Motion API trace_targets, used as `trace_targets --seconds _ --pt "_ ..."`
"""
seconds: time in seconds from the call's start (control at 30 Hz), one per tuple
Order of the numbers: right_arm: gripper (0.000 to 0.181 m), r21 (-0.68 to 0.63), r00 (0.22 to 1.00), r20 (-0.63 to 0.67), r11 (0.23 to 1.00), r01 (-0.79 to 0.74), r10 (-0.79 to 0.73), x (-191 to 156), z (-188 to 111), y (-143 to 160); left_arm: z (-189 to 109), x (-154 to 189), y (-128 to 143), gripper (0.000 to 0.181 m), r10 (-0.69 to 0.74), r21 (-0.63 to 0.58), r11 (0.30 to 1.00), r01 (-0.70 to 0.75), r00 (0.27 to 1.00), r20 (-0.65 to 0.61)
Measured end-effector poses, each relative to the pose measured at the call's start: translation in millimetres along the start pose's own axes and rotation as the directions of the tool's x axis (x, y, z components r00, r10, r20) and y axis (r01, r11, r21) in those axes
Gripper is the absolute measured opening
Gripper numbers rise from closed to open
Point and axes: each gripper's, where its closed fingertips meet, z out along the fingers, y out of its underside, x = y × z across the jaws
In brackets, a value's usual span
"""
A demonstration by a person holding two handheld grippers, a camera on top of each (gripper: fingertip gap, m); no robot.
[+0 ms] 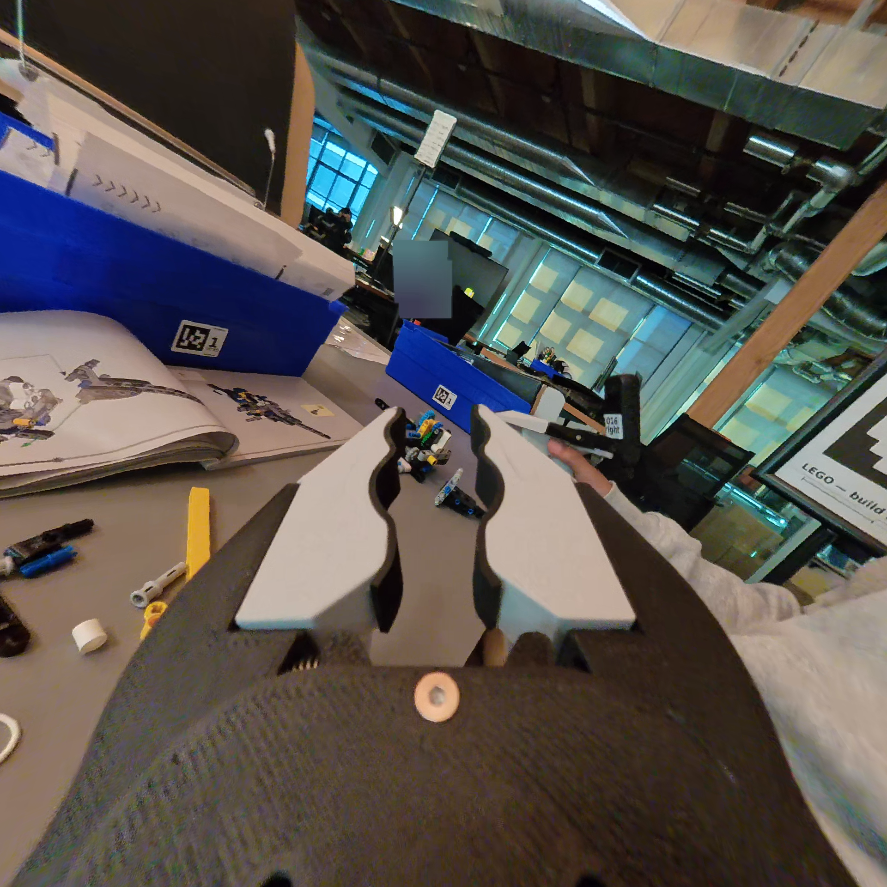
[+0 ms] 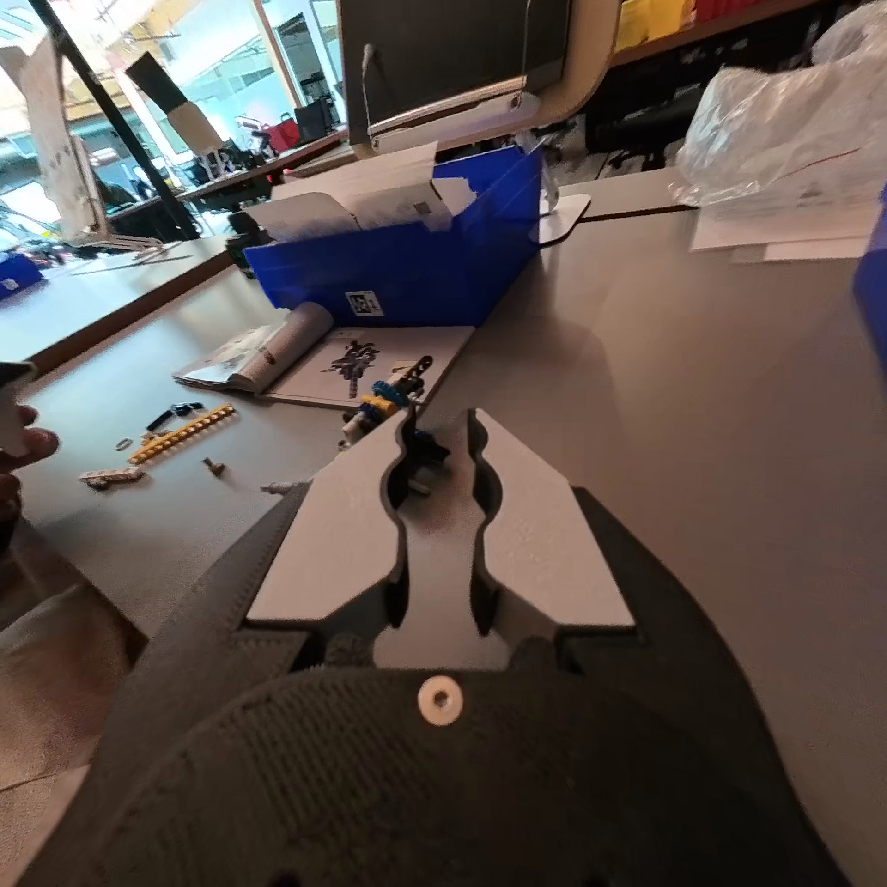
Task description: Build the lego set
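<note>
Daylight from far windows [image 2: 57, 144] lights both wide-angle views, whose edges bend strongly. The right wrist view is motion-blurred and washed out; the grey table [image 2: 672, 384] shows soft shadows.

Blue bin [image 2: 398, 278] (black-and-white tag), yellow beam [image 2: 185, 433], grey table [image 2: 672, 384].

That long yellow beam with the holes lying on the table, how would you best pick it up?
Grip the yellow beam across its narrow width near the middle, coming down from above. It lies flat on the table, long and thin, so a centred pinch keeps it balanced. Small loose parts lie close by its ends.
</note>
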Motion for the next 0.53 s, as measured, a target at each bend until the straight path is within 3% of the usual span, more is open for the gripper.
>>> trace_targets --seconds 0.2,0.33,0.53 --pt "0.023 0.121 0.992 -0.104 0.99 0.079 -0.066 17 -12 -22 -14 -30 -15 0.025 -0.031 0.082 0.996 0.018 0.987 0.158" --pt "0.024 0.284 0.901 -0.401 0.912 0.295 -0.167 47 -42 -58 -23 -43 -17 0.027 -0.11 0.105 0.99 0.092 0.975 0.191" --pt "0.023 0.218 0.86 -0.46 0.911 0.351 -0.221 59 -30 -49 -36 -61 -29 0.03 -0.309 0.202 0.94 0.274 0.936 0.167"
